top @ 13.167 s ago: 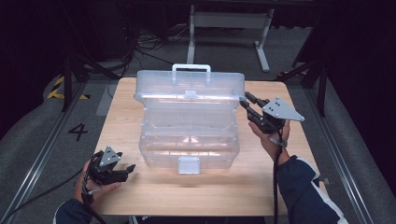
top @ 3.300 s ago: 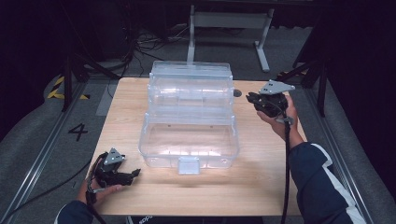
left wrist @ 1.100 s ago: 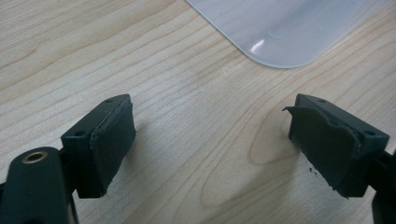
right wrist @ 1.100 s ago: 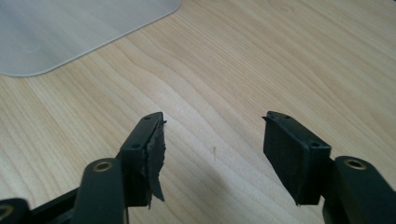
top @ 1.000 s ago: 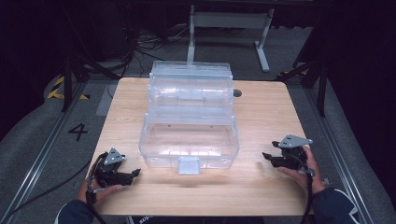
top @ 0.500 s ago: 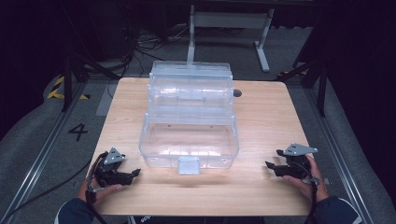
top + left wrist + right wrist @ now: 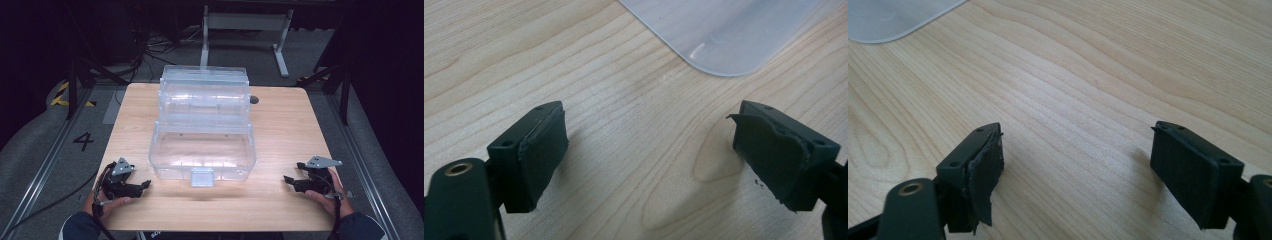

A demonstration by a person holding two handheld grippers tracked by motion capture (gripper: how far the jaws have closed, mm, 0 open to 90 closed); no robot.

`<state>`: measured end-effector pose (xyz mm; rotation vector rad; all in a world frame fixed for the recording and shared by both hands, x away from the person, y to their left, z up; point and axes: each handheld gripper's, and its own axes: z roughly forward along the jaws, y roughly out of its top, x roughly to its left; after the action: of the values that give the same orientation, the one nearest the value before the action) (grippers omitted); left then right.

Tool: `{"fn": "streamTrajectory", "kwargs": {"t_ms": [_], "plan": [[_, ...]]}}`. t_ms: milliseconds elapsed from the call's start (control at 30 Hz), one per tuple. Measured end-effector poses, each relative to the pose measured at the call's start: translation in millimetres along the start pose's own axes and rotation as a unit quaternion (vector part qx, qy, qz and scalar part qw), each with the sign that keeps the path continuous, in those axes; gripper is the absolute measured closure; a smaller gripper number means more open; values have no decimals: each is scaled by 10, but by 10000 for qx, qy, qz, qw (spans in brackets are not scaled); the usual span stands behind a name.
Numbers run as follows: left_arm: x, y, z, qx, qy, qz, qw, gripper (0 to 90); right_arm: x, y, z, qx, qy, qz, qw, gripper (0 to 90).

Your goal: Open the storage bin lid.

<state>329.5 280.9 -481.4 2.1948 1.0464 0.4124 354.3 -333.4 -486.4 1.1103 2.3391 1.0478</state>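
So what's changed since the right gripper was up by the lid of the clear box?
The right gripper has let go of the lid and come back to the near right edge of the table, jaws just opened with nothing between them. The lid of the clear box now stands further upright. The left gripper stayed put, open.

high: above, forward-down | gripper views: close, sharing table (image 7: 280, 125)

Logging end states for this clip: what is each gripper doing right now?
Left gripper: open, nothing between the jaws, over the light wooden table.
Right gripper: jaws just been opening, now open, empty.
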Motion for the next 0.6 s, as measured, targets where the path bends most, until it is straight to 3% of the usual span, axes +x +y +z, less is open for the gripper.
{"fn": "streamTrajectory", "kwargs": {"t_ms": [233,600], "plan": [[-14,-22,-16,-3,4,-71,10000,148,-5,8,10,9,21,-18,10000,200],[6,-15,-12,-13,-9,20,10000,146,-8,14,17,17,29,-28,10000,194]]}}
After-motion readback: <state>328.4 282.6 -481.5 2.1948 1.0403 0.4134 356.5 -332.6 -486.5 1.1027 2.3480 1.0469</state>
